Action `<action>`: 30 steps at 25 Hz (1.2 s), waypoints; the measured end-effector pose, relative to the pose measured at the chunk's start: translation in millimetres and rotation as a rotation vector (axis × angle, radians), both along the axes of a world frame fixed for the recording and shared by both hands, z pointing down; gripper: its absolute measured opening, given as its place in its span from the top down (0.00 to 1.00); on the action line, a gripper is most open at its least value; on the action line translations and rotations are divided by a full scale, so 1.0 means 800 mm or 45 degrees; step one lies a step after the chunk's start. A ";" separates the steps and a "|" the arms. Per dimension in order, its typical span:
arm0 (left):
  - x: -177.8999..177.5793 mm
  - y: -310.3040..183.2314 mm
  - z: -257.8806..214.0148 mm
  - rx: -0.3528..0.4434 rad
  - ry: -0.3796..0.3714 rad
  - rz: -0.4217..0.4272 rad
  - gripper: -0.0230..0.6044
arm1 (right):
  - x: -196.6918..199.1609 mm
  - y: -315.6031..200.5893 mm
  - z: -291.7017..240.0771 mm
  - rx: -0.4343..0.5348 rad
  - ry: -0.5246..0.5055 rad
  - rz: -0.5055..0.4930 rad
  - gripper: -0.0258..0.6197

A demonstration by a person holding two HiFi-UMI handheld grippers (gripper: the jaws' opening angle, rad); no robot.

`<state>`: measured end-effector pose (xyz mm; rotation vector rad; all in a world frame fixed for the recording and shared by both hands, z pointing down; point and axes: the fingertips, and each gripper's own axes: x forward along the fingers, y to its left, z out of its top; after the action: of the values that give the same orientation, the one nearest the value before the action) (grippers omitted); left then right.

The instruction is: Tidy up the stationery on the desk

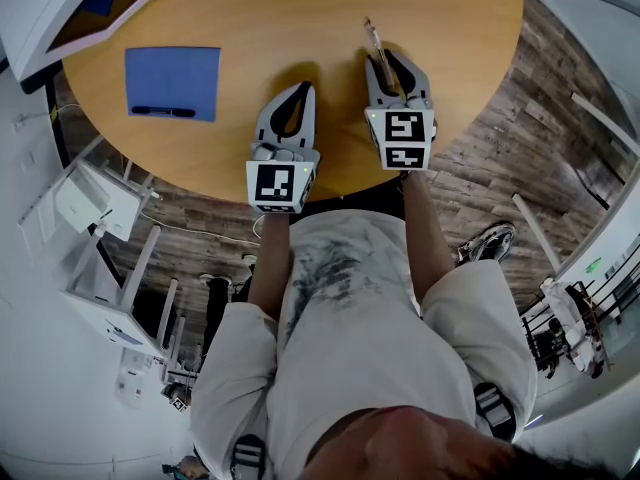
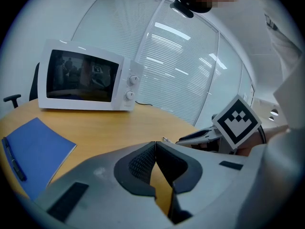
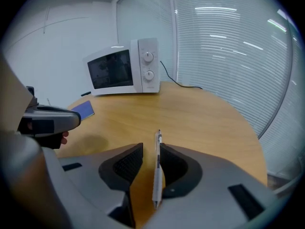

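While a microwave point(image 2: 86, 78) is seen at the far left of the surface point(image 1: 300, 8), a blue notebook point(image 1: 172, 81) is laid flat nearer the person, with a black pen point(image 1: 163, 112) rested along its near edge. To its right, the left gripper point(image 2: 154, 143) is held over the wood, jaws closed on nothing. Further right, the right gripper point(image 3: 151, 148) is held with jaws apart. A clear pen point(image 3: 157, 171) is leaned between them against the right pad, clear of the left one, its far end jutting past the tips.
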<state>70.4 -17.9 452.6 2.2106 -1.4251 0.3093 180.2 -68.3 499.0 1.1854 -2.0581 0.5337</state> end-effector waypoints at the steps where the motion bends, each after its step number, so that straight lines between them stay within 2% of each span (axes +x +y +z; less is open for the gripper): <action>1: -0.004 0.001 -0.001 0.006 0.002 -0.008 0.95 | -0.006 0.000 -0.004 0.014 0.005 -0.015 0.71; 10: -0.057 0.016 -0.016 0.034 0.022 -0.089 0.95 | -0.091 0.016 -0.030 0.084 -0.032 -0.195 0.71; 13: -0.086 0.025 -0.022 0.048 0.023 -0.151 0.95 | -0.128 0.025 -0.039 0.098 -0.051 -0.279 0.72; 16: -0.117 0.034 -0.024 0.057 0.026 -0.219 0.95 | -0.168 0.033 -0.044 0.118 -0.067 -0.380 0.79; 20: -0.157 0.047 -0.024 0.062 0.034 -0.302 0.95 | -0.220 0.047 -0.049 0.135 -0.084 -0.498 0.82; 30: -0.243 0.073 -0.016 0.068 0.059 -0.472 0.95 | -0.329 0.076 -0.047 0.140 -0.119 -0.732 0.85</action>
<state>-124.2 40.7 440.1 1.9268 -1.7937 0.0920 -83.0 -7.2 461.0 0.5805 -2.3957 0.2008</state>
